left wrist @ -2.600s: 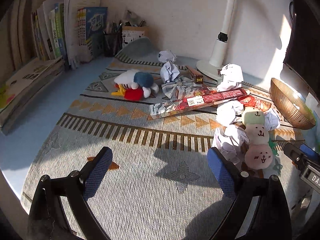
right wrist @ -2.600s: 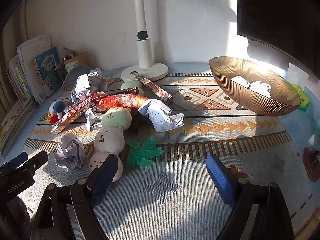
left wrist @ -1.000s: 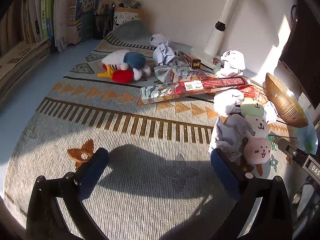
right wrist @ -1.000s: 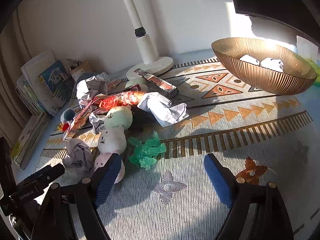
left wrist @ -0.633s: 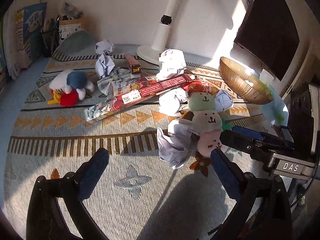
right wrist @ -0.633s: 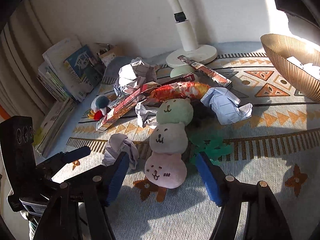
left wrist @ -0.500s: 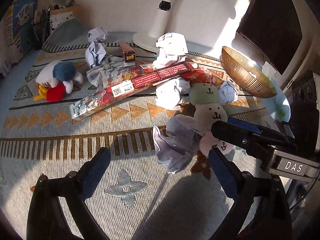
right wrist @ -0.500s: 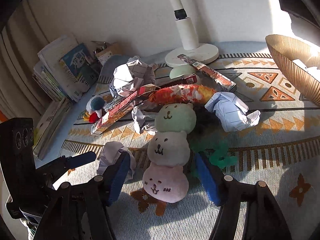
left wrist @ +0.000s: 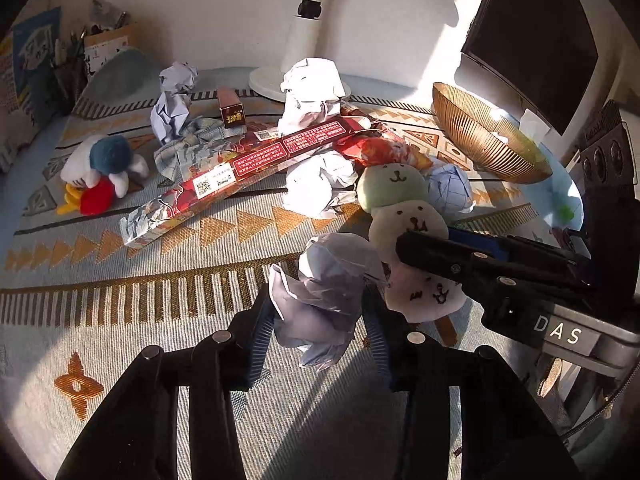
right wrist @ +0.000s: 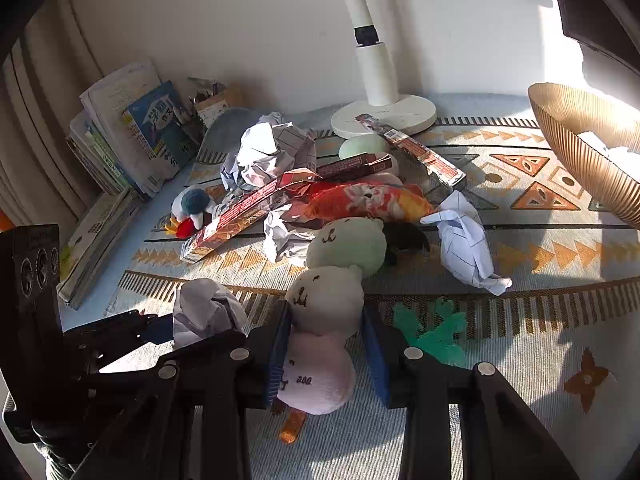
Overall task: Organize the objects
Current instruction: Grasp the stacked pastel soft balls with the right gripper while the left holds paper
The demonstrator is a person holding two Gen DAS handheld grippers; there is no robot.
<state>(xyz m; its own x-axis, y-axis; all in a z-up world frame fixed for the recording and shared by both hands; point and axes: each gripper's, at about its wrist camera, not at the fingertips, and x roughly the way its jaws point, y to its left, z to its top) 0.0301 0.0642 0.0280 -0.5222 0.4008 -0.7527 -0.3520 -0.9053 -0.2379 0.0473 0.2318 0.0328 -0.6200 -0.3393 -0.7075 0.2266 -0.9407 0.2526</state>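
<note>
My left gripper [left wrist: 320, 332] is shut on a crumpled paper ball [left wrist: 328, 292], seen also in the right wrist view [right wrist: 206, 306]. My right gripper [right wrist: 326, 350] is shut on a three-ball plush skewer [right wrist: 326, 320] of green, white and pink faces lying on the patterned mat [right wrist: 520, 360]. The plush also shows in the left wrist view [left wrist: 404, 204], with my right gripper [left wrist: 440, 248] across it. More paper balls [left wrist: 320, 184], a long red box [left wrist: 240, 172] and a blue-and-red plush [left wrist: 100, 164] lie beyond.
A gold ribbed bowl [right wrist: 580, 152] with paper in it stands at the right. A white lamp base [right wrist: 384, 114] stands at the back, books [right wrist: 132, 132] at the left wall. A green plastic piece [right wrist: 436, 330] and a folded paper [right wrist: 468, 244] lie near the plush.
Both grippers moved forward and closed: the left onto the paper ball, the right onto the plush skewer. Before, both were open and empty.
</note>
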